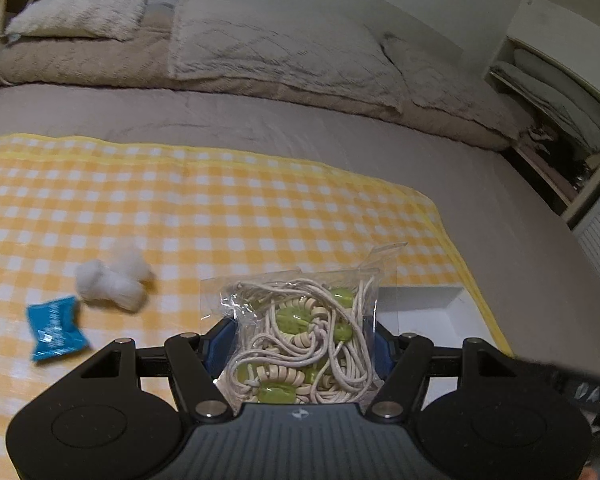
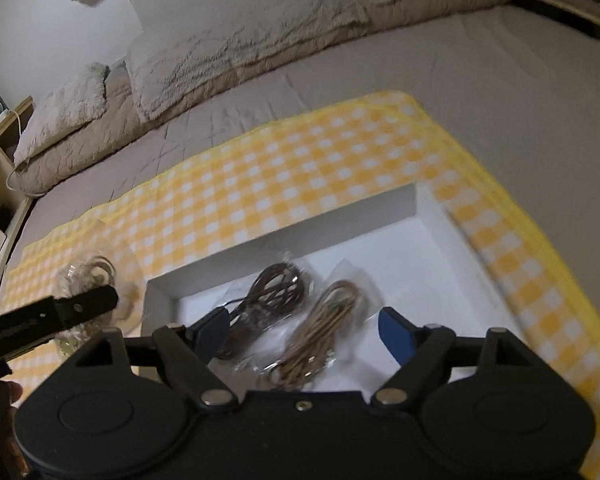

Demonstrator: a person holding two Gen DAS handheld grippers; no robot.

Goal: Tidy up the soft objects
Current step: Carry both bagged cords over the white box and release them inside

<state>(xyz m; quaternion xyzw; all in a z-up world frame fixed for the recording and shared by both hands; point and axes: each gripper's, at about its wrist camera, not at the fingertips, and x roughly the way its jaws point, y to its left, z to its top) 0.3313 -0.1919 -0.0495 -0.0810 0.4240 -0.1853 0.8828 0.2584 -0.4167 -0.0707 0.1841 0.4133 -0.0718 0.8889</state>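
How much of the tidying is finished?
Two cord packets, a dark brown one and a tan one, already lie in the white box. The right gripper is open above them. The left gripper holds a bag of cream cord with green beads. The cotton balls and blue packet remain on the checked cloth.

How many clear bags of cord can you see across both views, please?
3. Two lie side by side in the white box: a dark-cord bag and a tan-cord bag. The third, green-beaded bag, is clamped in the left hand-held gripper. Others may be hidden.
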